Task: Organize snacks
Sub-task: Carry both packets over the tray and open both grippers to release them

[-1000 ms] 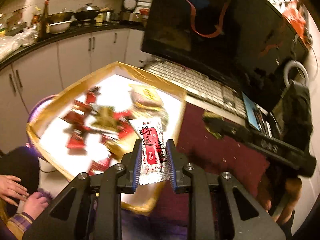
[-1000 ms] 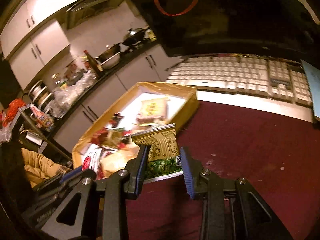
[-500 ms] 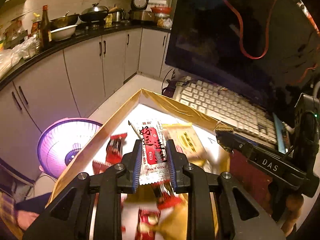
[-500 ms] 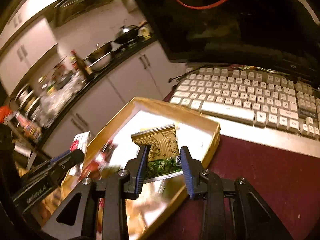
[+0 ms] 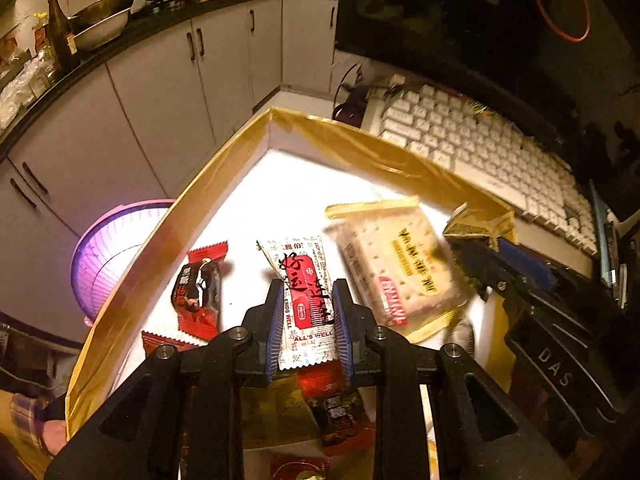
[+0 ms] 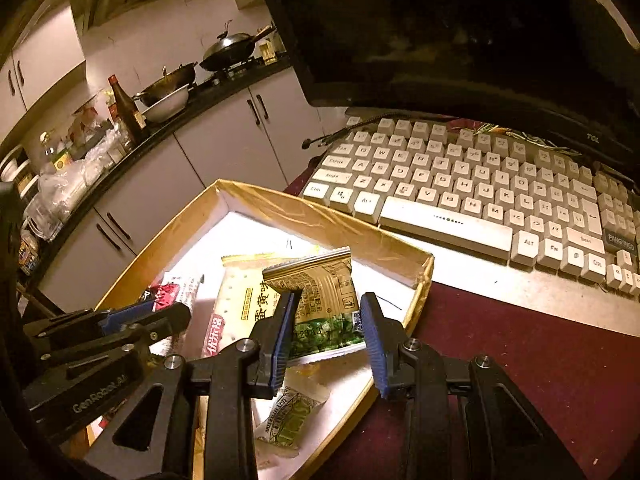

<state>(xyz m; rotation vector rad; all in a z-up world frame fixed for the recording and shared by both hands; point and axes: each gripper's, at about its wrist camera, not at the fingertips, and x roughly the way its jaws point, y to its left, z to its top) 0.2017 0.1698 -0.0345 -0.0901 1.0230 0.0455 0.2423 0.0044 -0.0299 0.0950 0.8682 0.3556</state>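
Observation:
A gold-rimmed cardboard box [image 5: 360, 144] with a white floor holds several snack packets. My left gripper [image 5: 307, 322] is shut on a white-and-red snack packet [image 5: 304, 296] and holds it over the box floor. A yellow cracker pack [image 5: 400, 268] lies to its right, a red-and-black candy [image 5: 198, 292] to its left. My right gripper [image 6: 326, 330] holds a gold-and-green snack packet [image 6: 324, 308] over the box's right part; the right pad stands a little off the packet. The box [image 6: 320, 220] and the cracker pack [image 6: 240, 300] also show in the right wrist view.
A white keyboard [image 6: 480, 184] and a dark monitor [image 6: 460, 28] stand just beyond the box. A dark red mat [image 6: 520, 368] covers the table to the right. A pink basket [image 5: 108, 248] sits below the box's left side. Kitchen cabinets [image 5: 160, 92] are behind.
Both grippers have moved forward and down over the box, each still holding its packet. The box's far corner and the cracker pack now lie closer.

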